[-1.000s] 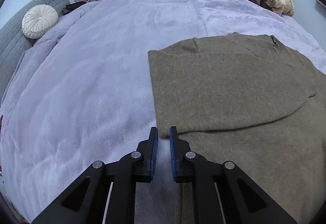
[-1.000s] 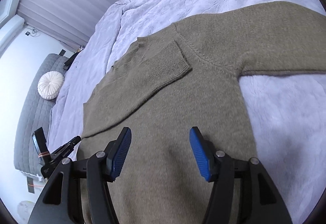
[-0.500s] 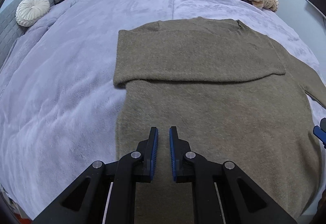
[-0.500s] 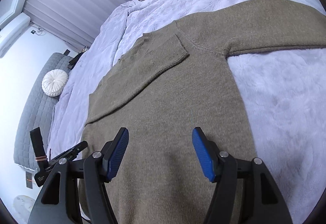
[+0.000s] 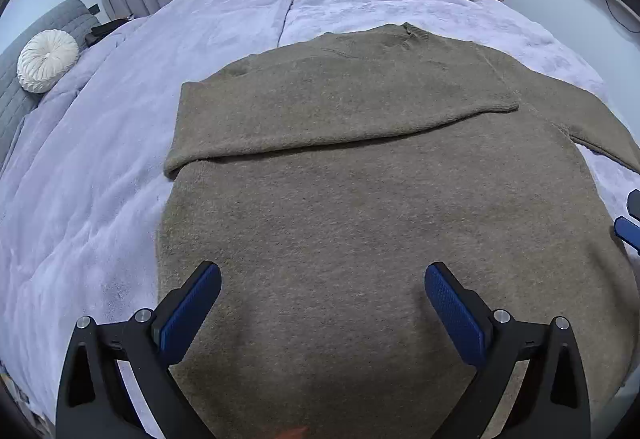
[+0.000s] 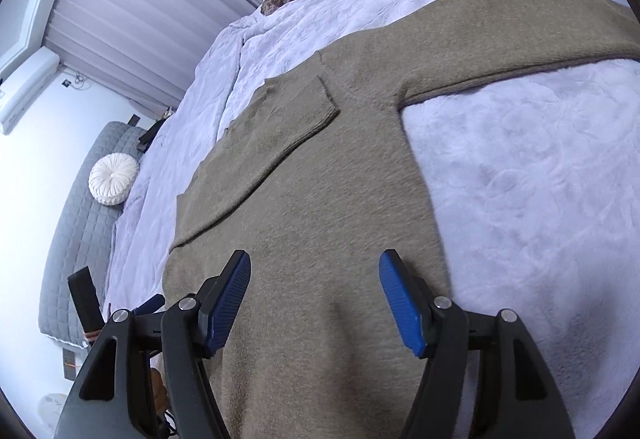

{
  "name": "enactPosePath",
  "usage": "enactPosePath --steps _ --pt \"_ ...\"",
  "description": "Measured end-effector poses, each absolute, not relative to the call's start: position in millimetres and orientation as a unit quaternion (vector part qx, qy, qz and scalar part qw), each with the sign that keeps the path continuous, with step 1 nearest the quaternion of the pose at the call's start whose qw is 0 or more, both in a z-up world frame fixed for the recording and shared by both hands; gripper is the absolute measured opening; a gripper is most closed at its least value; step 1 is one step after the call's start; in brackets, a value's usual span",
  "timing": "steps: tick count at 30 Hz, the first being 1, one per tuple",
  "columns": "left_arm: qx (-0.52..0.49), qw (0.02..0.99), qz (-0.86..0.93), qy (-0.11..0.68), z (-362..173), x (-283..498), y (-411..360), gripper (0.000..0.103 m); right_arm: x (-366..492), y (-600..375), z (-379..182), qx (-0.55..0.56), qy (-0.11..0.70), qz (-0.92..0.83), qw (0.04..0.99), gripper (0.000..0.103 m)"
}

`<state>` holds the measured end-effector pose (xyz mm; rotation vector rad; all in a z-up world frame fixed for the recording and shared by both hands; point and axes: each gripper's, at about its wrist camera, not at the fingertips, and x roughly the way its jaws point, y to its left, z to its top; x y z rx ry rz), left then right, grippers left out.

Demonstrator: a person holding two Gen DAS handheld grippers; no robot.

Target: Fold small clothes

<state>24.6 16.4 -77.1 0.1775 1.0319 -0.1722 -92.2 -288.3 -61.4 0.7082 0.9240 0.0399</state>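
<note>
Sweater lies flat on the bed, one sleeve folded across the chest, the other out to the side. My left gripper and right gripper hover over the hem, jaws spread, holding nothing. Next I'd say: pinch the outstretched sleeve, fold it in.

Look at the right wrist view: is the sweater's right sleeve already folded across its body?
No, that sleeve of the sweater lies stretched out on the blanket.
</note>
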Motion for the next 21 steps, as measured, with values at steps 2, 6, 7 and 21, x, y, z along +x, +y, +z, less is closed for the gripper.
enactPosePath --steps 2,6,7,21 --pt "0.080 0.860 -0.084 0.497 -78 30 10 0.102 -95 -302 -59 0.341 0.425 0.012 0.838 0.071" --pt "0.069 0.846 -0.115 0.516 -82 36 -4 0.102 -107 -351 -52 0.380 0.385 -0.027 0.841 0.071" --pt "0.064 0.844 -0.123 0.519 -81 35 -8 0.102 -110 -365 -51 0.391 0.371 -0.039 0.841 0.071" --pt "0.032 0.860 -0.158 0.485 -50 62 -68 0.102 -139 -548 -78 0.586 0.208 -0.186 0.761 0.081"
